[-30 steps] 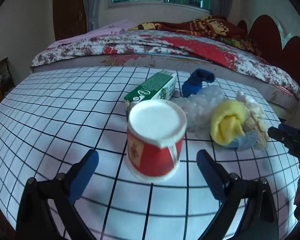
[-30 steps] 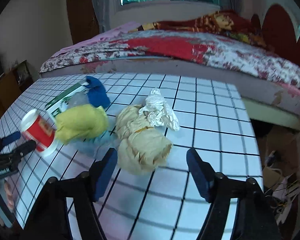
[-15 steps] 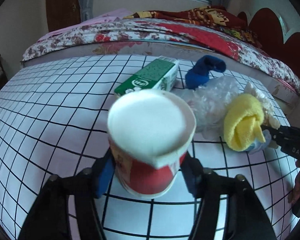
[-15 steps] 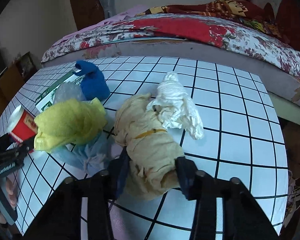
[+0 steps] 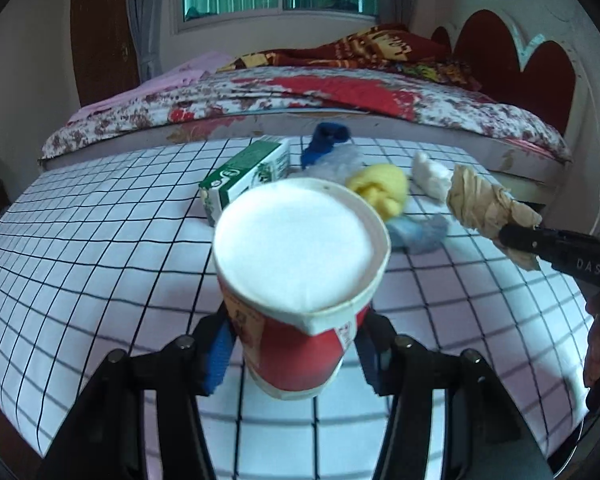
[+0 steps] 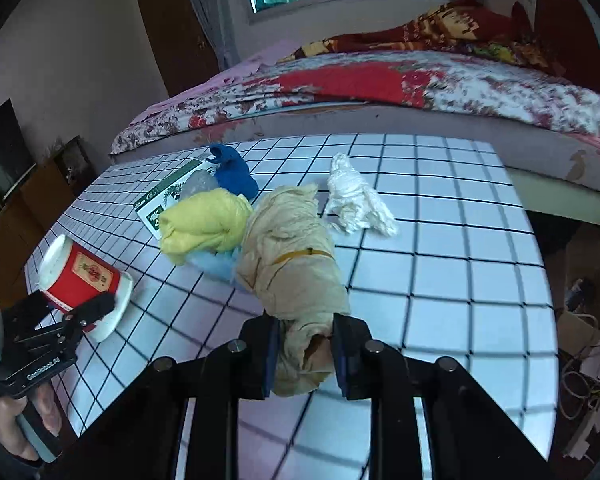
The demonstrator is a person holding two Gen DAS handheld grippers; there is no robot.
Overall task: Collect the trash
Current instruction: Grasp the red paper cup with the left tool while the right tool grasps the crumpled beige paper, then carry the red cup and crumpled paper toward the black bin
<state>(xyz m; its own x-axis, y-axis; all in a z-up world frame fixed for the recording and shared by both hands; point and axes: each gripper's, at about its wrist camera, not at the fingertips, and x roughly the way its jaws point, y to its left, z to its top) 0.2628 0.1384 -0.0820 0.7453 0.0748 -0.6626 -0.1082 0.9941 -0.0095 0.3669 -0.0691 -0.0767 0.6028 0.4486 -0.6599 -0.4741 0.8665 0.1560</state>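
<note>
Cup (image 5: 300,280) and wad (image 6: 296,280) in clamped claws

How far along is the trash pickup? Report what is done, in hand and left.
Done: nothing visibly binned; no bin shows. In hand: the left gripper, whose jaws have just been closing, clamps the red paper cup; the right gripper is shut on the tan paper wad. Left on the checked table: green carton, yellow wad, blue wad, white tissue.
</note>
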